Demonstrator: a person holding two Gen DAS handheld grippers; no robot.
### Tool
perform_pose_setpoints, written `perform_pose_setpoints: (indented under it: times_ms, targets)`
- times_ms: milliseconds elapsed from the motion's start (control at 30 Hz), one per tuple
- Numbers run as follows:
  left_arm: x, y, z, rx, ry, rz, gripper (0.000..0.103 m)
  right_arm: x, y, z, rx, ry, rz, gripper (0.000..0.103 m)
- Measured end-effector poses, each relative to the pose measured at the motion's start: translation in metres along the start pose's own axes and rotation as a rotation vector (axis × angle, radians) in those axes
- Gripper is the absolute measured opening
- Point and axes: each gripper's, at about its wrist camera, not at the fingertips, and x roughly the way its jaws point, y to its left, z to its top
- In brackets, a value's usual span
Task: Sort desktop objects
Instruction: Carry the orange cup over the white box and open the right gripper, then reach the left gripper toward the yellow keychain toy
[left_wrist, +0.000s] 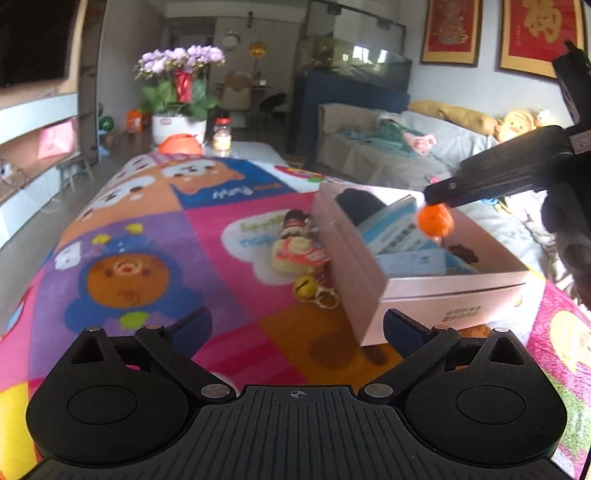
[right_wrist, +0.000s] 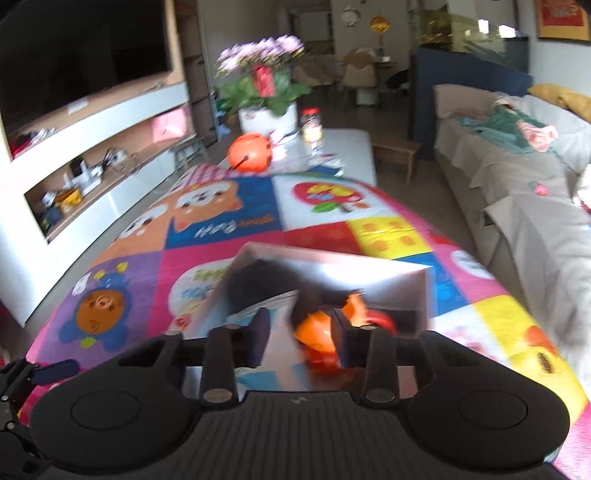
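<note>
A pink cardboard box (left_wrist: 454, 291) sits on the colourful cartoon mat (left_wrist: 155, 236), holding blue-white packets (left_wrist: 402, 236) and a dark object. My left gripper (left_wrist: 297, 328) is open and empty, low before the box's near corner. My right gripper (right_wrist: 301, 332) is over the box (right_wrist: 421, 291), its jaws apart, with a small orange toy (right_wrist: 317, 336) against the right finger. In the left wrist view the right gripper (left_wrist: 428, 197) is above the box with the orange toy (left_wrist: 436, 220) just under its tip. A keychain doll with a gold bell (left_wrist: 301, 254) lies left of the box.
At the mat's far end stand an orange pumpkin bucket (right_wrist: 249, 152), a potted purple flower (left_wrist: 179, 88) and a jar (left_wrist: 222, 136). A sofa (right_wrist: 517, 173) runs along the right. A TV cabinet (right_wrist: 96, 147) is on the left.
</note>
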Motion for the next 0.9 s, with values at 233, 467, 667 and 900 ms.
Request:
perform_pose_setpoints:
  times_ms: [233,467,667,900]
  targets:
    - [-0.004,0.019,-0.011,-0.007,-0.029,0.114,0.103,0.030,0.057,0.024,-0.094,0.044,-0.011,0.027]
    - [-0.002,0.042,-0.019,-0.148,-0.021,0.122,0.103,0.122,0.111,0.079,-0.104,0.257,-0.021,0.027]
    - [-0.001,0.050,-0.020,-0.201,-0.014,0.092,0.103,0.198,0.137,0.085,-0.277,0.246,-0.259,0.018]
    - [-0.004,0.049,-0.020,-0.193,-0.023,0.044,0.103,0.195,0.137,0.066,-0.310,0.391,-0.189,0.017]
